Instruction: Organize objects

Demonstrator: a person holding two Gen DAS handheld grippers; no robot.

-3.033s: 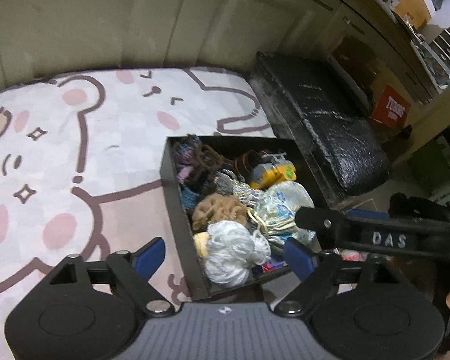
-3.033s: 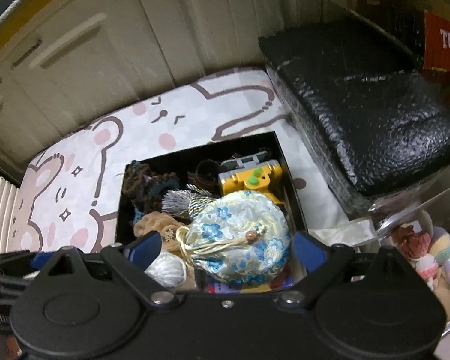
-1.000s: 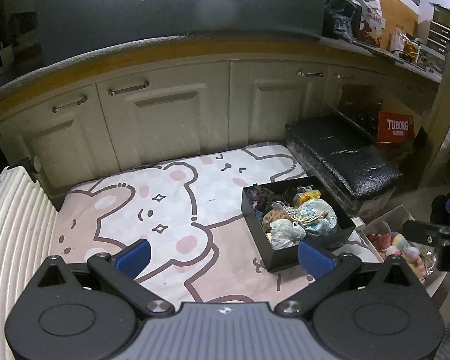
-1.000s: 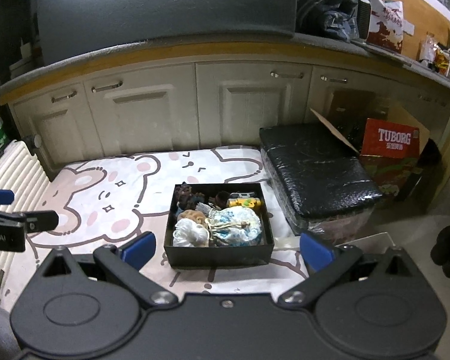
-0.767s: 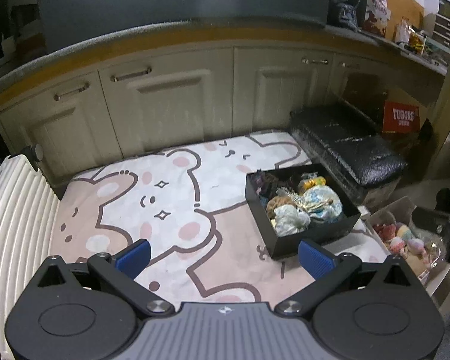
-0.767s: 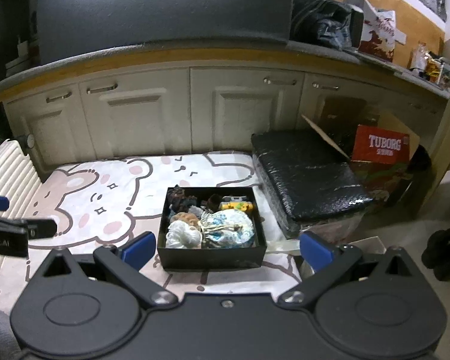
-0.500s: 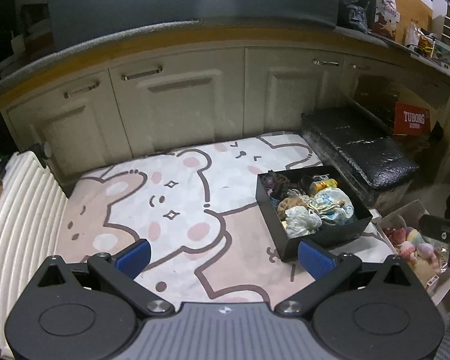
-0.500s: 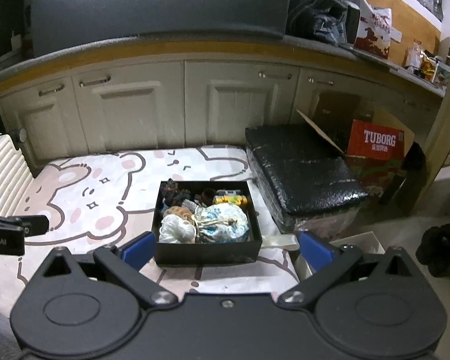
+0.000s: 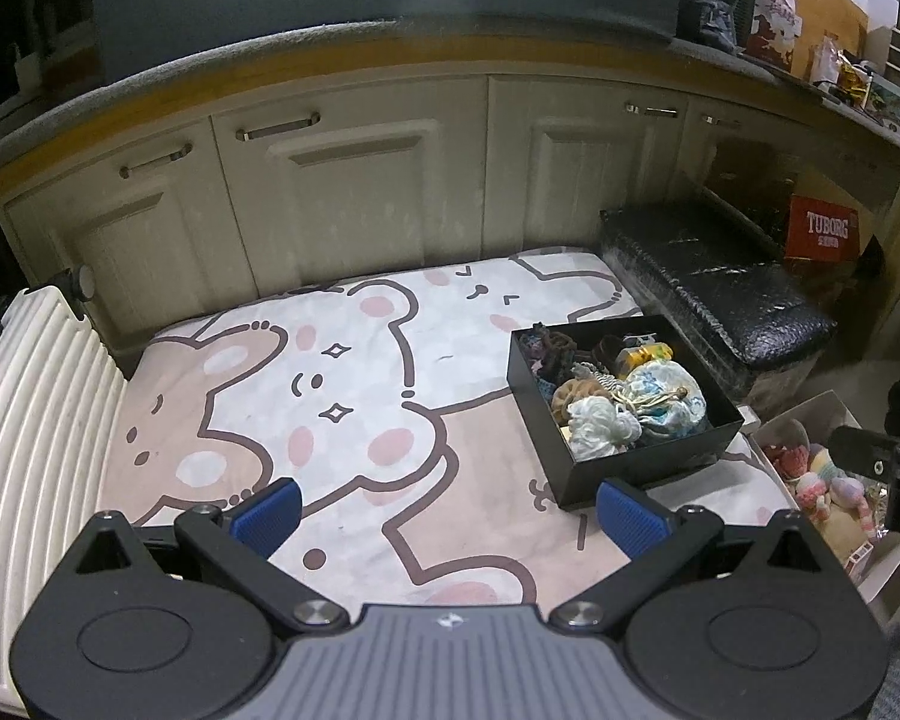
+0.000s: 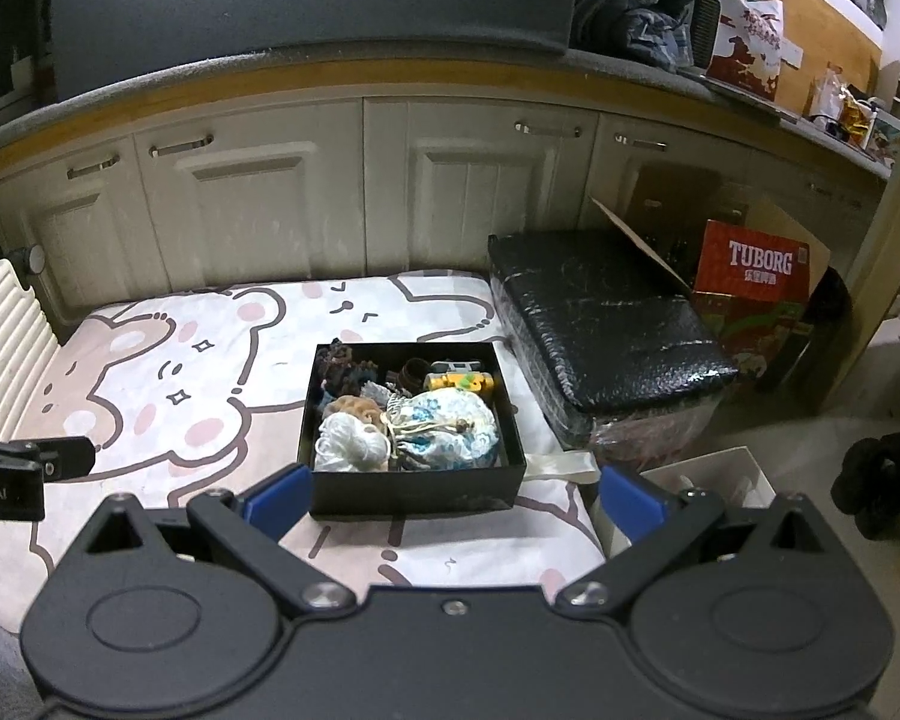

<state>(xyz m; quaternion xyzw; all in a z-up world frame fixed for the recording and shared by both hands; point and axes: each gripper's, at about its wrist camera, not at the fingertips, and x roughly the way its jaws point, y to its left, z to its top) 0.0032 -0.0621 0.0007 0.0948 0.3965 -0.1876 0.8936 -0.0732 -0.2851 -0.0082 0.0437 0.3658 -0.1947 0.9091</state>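
The left gripper [image 9: 450, 510] is wide open, with its two blue pads far apart and nothing between them. The right gripper [image 10: 453, 495] is wide open too, and it holds nothing. Both are held up high, well away from the things on the floor.

A black box [image 10: 414, 489] sits on a mat with cartoon bears [image 9: 330, 390]. In the left view the box is at 3 o'clock. In the right view it is near the middle, just above the gripper's pads. The box is full of small things. A white ball of yarn [image 10: 351, 447] lies in the near left corner. Right next to it is a blue flowery pouch [image 10: 450, 429] with a tied cord. Behind the pouch is a yellow toy [image 10: 459, 383]. A fuzzy brown thing [image 10: 354, 405] lies behind the yarn. Dark hair ties fill the far left corner, but they are too small to tell apart.

At 3 o'clock from the box in the right view there is a long black wrapped block [image 10: 600, 312]. A red Tuborg box [image 10: 759, 267] stands behind it. In the left view, at 4 o'clock, a white tub [image 9: 810, 414] holds soft toys. Pale cupboard doors [image 10: 258, 198] run along the back at 12 o'clock.
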